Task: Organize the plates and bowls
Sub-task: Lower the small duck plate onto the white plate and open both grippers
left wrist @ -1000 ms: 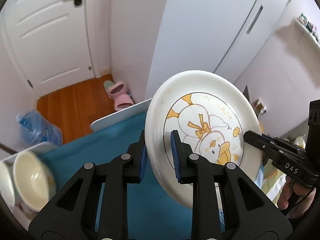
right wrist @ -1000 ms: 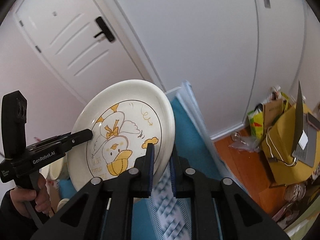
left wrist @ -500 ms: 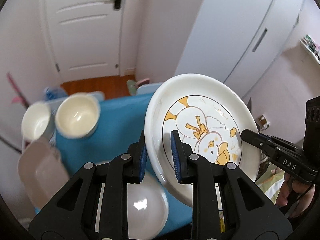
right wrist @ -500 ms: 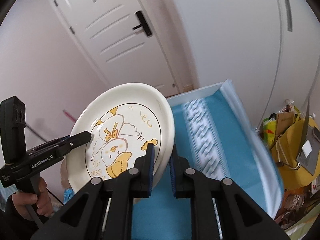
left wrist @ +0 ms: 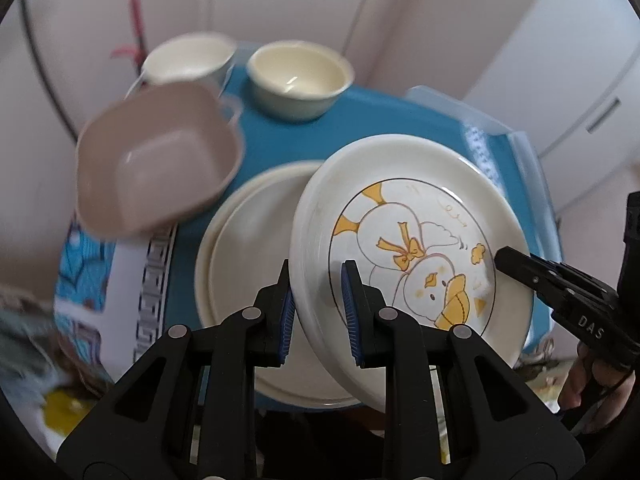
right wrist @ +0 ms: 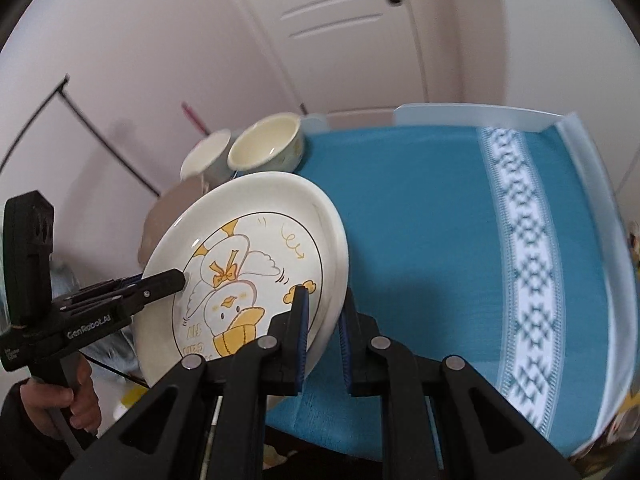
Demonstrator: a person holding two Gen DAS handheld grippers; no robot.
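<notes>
Blue cloth is covering the surface (right wrist: 420, 200), and a white door is standing behind it. Both the left hand-held gripper (left wrist: 318, 300) and the right hand-held gripper (right wrist: 323, 334) are pinching the rim of the tilted duck plate (left wrist: 416, 248), one on each side. Under it, just ahead of the left hand-held gripper, a plain plate (left wrist: 248, 248) is lying flat, with a pink bowl (left wrist: 156, 160) and two cream bowls (left wrist: 298, 76) sitting farther ahead.

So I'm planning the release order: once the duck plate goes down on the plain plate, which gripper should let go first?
Probably the left gripper: it clamps the duck plate on the rim directly over the plain plate. The right gripper holds the opposite rim over bare blue cloth.
</notes>
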